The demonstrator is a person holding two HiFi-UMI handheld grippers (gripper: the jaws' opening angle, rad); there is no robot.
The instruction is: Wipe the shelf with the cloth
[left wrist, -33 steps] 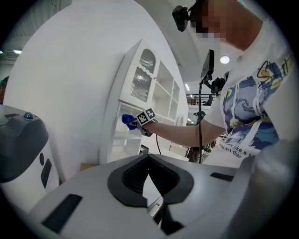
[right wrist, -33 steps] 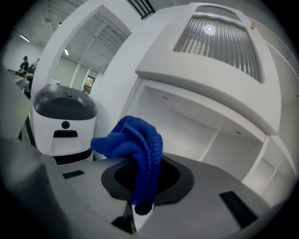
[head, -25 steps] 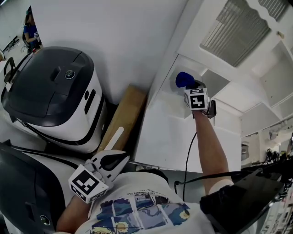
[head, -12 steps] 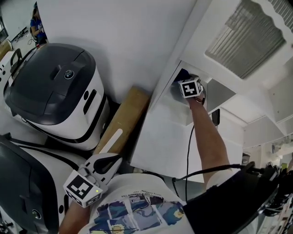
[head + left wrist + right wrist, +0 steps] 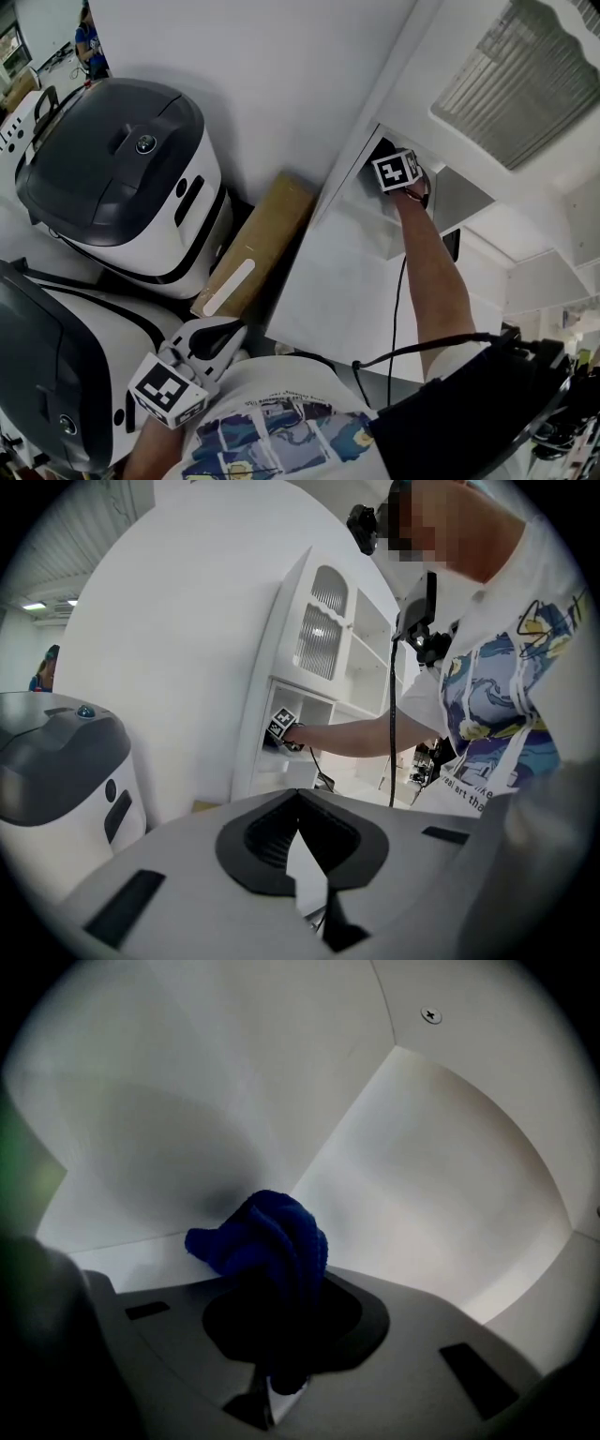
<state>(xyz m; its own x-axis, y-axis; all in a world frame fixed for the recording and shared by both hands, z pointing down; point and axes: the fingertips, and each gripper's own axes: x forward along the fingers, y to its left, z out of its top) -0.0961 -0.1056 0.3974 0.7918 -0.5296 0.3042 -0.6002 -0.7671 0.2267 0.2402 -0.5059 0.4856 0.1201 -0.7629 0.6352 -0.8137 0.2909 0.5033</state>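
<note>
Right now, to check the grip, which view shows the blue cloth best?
The right gripper view: the blue cloth, bunched in the right tool, fills the centre. In the head view the tool covers it; the left gripper view is too distant.

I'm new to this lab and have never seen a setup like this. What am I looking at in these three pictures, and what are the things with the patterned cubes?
There is no robot here: a person holds a two-jaw gripper in each hand, and the marker cubes are part of those grippers. The head view looks down from a camera on the person's head. The other two views come from cameras riding on the grippers. The right gripper reaches into a compartment of the white shelf unit, with its jaws shut on a bunched blue cloth near the inner corner. The left gripper hangs by the person's shirt, jaws together, holding nothing. Grey-and-white machines stand beside the shelf unit.
</note>
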